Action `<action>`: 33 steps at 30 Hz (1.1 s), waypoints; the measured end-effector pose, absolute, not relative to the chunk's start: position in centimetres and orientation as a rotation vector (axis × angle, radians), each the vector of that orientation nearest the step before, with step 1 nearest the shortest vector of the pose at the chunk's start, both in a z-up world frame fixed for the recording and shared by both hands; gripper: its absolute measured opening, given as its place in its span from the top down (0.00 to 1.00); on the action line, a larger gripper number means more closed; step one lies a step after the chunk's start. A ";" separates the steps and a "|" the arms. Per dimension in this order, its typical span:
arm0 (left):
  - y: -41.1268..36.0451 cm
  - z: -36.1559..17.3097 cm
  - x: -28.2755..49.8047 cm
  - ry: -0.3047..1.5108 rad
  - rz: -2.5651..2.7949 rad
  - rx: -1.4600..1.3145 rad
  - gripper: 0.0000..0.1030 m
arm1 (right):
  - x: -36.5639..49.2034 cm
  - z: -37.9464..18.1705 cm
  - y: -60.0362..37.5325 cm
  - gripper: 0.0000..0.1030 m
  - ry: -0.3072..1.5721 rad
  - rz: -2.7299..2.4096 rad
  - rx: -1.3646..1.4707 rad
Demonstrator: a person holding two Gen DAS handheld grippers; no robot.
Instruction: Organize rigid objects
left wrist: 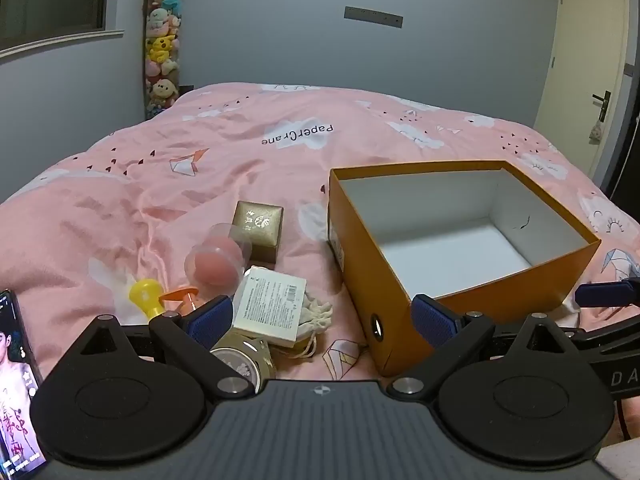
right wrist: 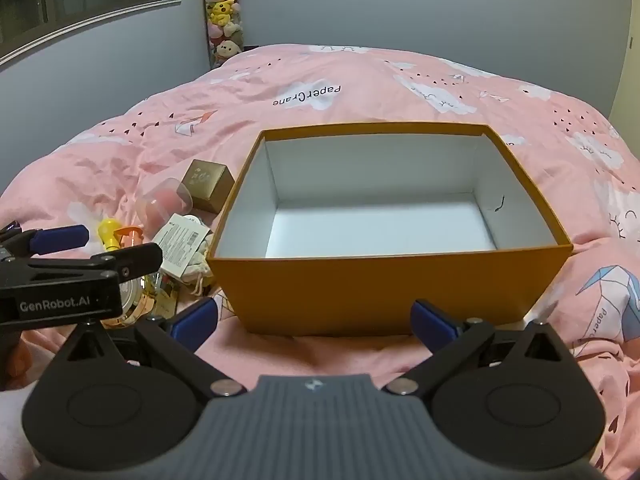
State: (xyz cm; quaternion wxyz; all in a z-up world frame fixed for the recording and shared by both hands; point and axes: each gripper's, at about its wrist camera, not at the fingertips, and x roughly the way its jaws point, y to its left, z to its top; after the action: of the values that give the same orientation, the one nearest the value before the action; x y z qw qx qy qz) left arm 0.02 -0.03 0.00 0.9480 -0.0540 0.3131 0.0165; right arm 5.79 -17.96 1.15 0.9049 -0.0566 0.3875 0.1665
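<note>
We see the small rigid objects lying in a cluster on the pink duvet (left wrist: pixel 248 152), just left of the open orange cardboard box (left wrist: pixel 384 280). Nearest us in the cluster is a white carton (left wrist: pixel 270 304) with a printed label and barcode, its text too small to read; it rests on a round gold-rimmed tin (left wrist: pixel 244 362) and beside a cream drawstring pouch (left wrist: pixel 316 314). Behind it lie a clear capsule holding a pink sponge (left wrist: pixel 218 258), a gold gift box (left wrist: pixel 258 232) with a silver emblem, a yellow toy (left wrist: pixel 146 296) and an orange piece (left wrist: pixel 180 294).

Our left gripper (left wrist: pixel 322 318) hangs just in front of the cluster, its blue-padded jaws spread wide and empty; the left pad sits against the carton's edge in view, the right pad before the box corner. Our right gripper (right wrist: pixel 314 320) faces the box's near wall, jaws likewise wide apart, holding nothing.

The duvet reads "PaperCrane". The left gripper's side, seen from the right wrist, reads "GenRobot.AI". A phone (left wrist: pixel 16 380) lies at the duvet's near left edge. Plush toys (left wrist: pixel 162 44) are stacked in the far corner.
</note>
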 end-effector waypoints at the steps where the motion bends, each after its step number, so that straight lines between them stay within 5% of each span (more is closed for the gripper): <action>1: -0.1 0.0 0.0 0.635 0.030 -0.109 0.00 | 5.8 1.2 -18.0 0.02 0.801 0.343 -0.117; 33: 0.1 -0.6 0.0 0.649 0.044 -0.111 0.00 | 6.1 0.3 -17.9 0.02 0.846 0.345 -0.100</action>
State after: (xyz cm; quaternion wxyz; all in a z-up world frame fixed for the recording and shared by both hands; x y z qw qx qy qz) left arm 0.00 0.11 -0.57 0.9460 -0.0545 0.3189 0.0218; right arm 6.10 -17.86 0.28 0.8962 -0.0480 0.4084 0.1663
